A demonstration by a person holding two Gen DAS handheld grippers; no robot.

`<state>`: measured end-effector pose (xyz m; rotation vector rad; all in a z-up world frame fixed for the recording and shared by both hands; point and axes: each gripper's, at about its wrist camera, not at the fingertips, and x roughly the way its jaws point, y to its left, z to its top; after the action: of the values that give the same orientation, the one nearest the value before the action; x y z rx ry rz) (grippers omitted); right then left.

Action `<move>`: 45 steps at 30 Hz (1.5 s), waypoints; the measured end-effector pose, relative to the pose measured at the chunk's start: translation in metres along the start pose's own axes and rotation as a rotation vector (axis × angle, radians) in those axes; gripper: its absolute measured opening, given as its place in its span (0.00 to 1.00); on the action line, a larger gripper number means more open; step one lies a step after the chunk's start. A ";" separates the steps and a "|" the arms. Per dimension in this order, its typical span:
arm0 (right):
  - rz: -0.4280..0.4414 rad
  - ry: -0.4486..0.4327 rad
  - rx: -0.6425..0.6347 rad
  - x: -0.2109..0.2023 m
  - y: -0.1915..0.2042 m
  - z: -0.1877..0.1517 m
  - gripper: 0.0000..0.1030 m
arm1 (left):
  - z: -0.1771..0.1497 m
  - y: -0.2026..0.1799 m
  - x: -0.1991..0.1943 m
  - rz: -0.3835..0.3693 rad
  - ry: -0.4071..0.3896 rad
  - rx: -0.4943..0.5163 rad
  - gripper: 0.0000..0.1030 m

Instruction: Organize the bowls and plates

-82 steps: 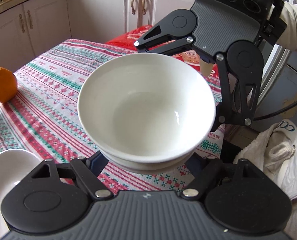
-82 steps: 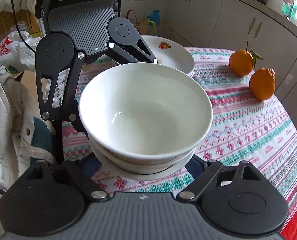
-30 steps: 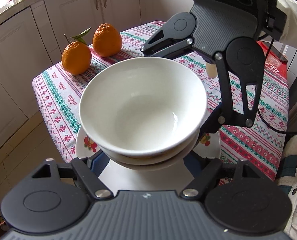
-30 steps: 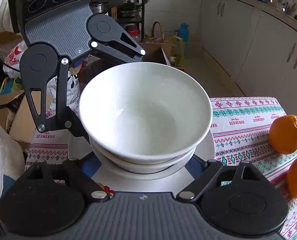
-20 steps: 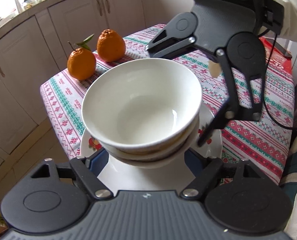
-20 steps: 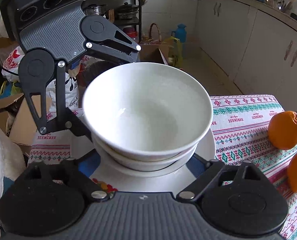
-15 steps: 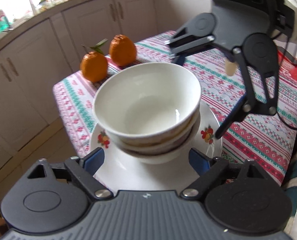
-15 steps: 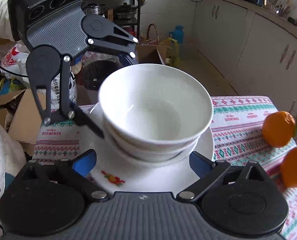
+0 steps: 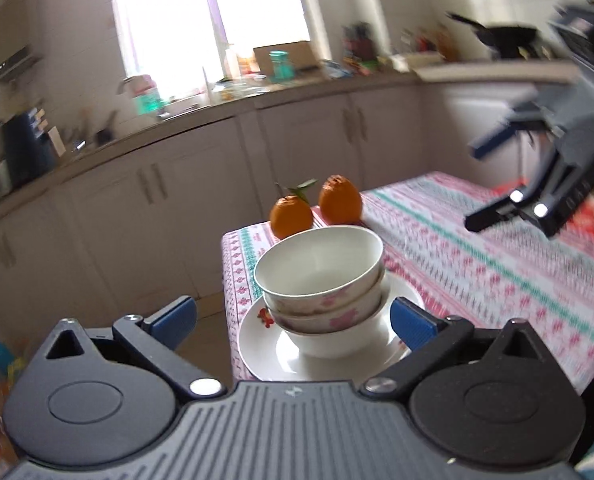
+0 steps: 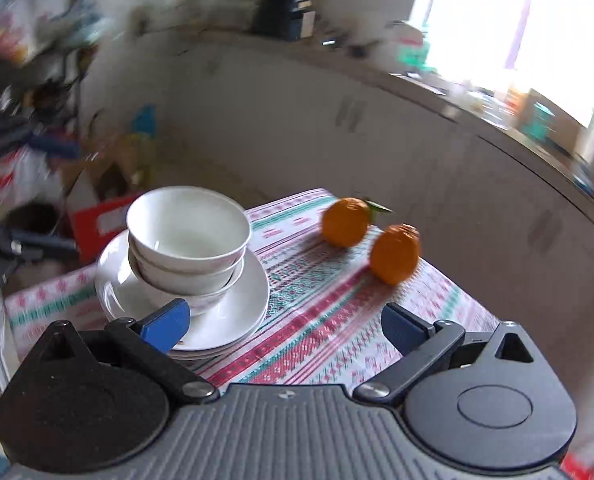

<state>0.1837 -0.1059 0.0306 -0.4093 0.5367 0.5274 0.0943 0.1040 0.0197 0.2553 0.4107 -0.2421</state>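
A stack of white bowls [image 9: 321, 280] sits on white plates [image 9: 265, 348] at the corner of the patterned tablecloth [image 9: 477, 256]. The stack also shows in the right wrist view [image 10: 189, 244], on its plates [image 10: 241, 312]. My left gripper [image 9: 293, 318] is open and empty, drawn back from the stack, with its blue pads on either side of the bowls in view. My right gripper [image 10: 283, 320] is open and empty, above the table and right of the stack. The right gripper also shows in the left wrist view [image 9: 537, 184], raised over the table.
Two oranges [image 9: 317, 208] stand behind the stack near the table's far edge; they also show in the right wrist view [image 10: 373, 236]. Kitchen cabinets [image 9: 157, 200] and a cluttered counter run behind. Boxes and bags lie on the floor [image 10: 97, 184] to the left.
Both grippers opened and let go of the bowl stack, which now rests on the plates. Both pulled back and up, away from it.
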 end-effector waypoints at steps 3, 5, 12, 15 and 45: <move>-0.089 0.019 0.132 -0.013 0.006 -0.010 1.00 | -0.003 -0.006 -0.013 -0.009 -0.015 -0.106 0.99; -0.147 0.032 0.214 -0.018 0.012 -0.018 1.00 | -0.005 -0.016 -0.023 0.020 -0.036 -0.151 0.99; -0.290 0.013 0.412 -0.038 0.036 -0.051 1.00 | -0.013 -0.040 -0.044 0.131 0.015 -0.328 0.99; -0.290 0.001 0.455 -0.056 0.043 -0.059 1.00 | -0.014 -0.046 -0.050 0.174 0.024 -0.341 0.99; -0.403 -0.022 0.376 -0.081 0.080 -0.060 1.00 | -0.011 -0.064 -0.063 0.197 0.060 -0.344 0.99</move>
<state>0.0566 -0.1015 0.0118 -0.1440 0.5027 0.0386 0.0167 0.0579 0.0243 -0.0357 0.4753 0.0317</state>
